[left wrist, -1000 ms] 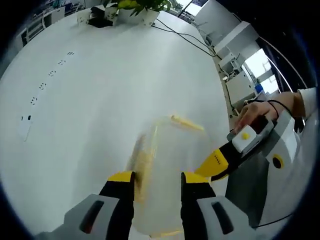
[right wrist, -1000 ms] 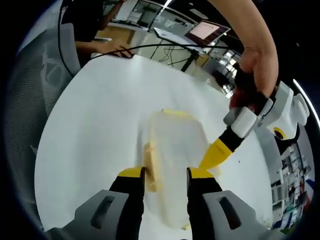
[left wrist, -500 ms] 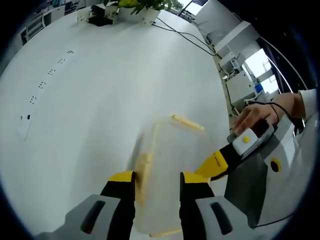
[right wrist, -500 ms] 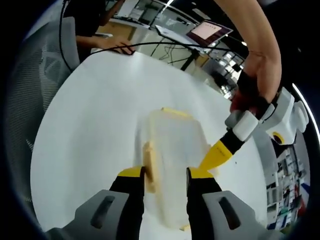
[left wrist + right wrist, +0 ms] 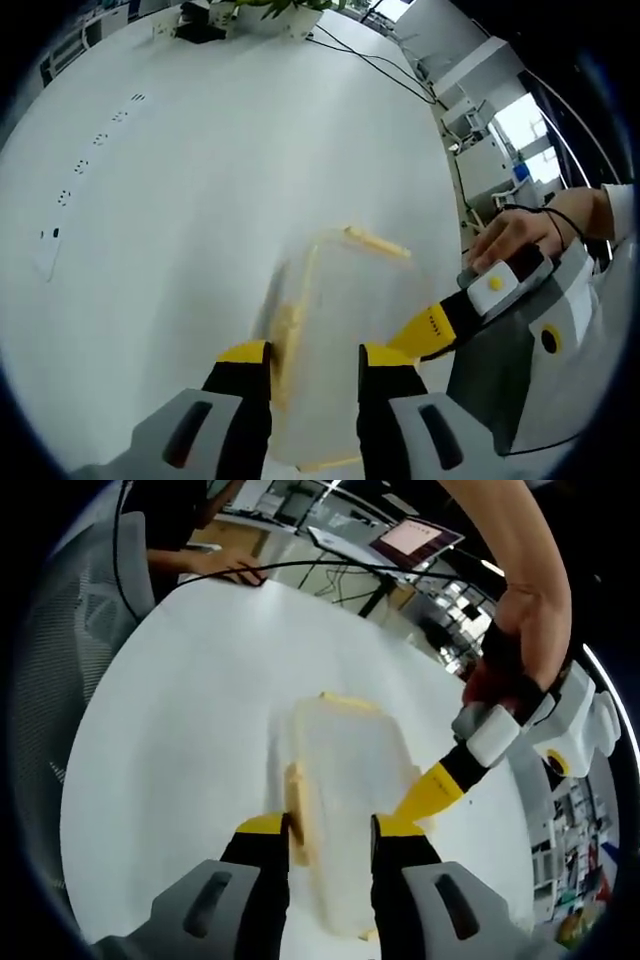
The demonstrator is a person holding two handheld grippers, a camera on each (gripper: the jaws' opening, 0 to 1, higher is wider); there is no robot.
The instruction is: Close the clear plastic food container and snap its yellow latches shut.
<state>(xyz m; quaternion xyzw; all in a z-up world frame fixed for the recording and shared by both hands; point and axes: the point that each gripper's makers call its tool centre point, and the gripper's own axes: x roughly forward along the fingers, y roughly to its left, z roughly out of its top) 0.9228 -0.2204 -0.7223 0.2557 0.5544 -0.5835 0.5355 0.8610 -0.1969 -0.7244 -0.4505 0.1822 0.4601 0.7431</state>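
Note:
The clear plastic container [image 5: 345,320] lies on the white table [image 5: 200,200] with its lid on. Yellow latches [image 5: 377,243] show at its far end and on its left side. My left gripper [image 5: 312,365] hovers over the lid's near part, jaws open a little way, its left jaw beside the side latch [image 5: 288,330]. My right gripper [image 5: 430,328] reaches in from the right, its yellow tip at the container's right edge. In the right gripper view the container [image 5: 345,780] lies under my right gripper [image 5: 330,828], jaws slightly open. There the left gripper [image 5: 430,795] touches its right edge.
A potted plant [image 5: 262,8] and cables [image 5: 385,72] sit at the table's far end, and small dark marks [image 5: 100,140] dot its left side. The right gripper view has a mesh chair [image 5: 60,650], a person's hand [image 5: 215,572], a laptop [image 5: 405,540] and a black cable [image 5: 320,572].

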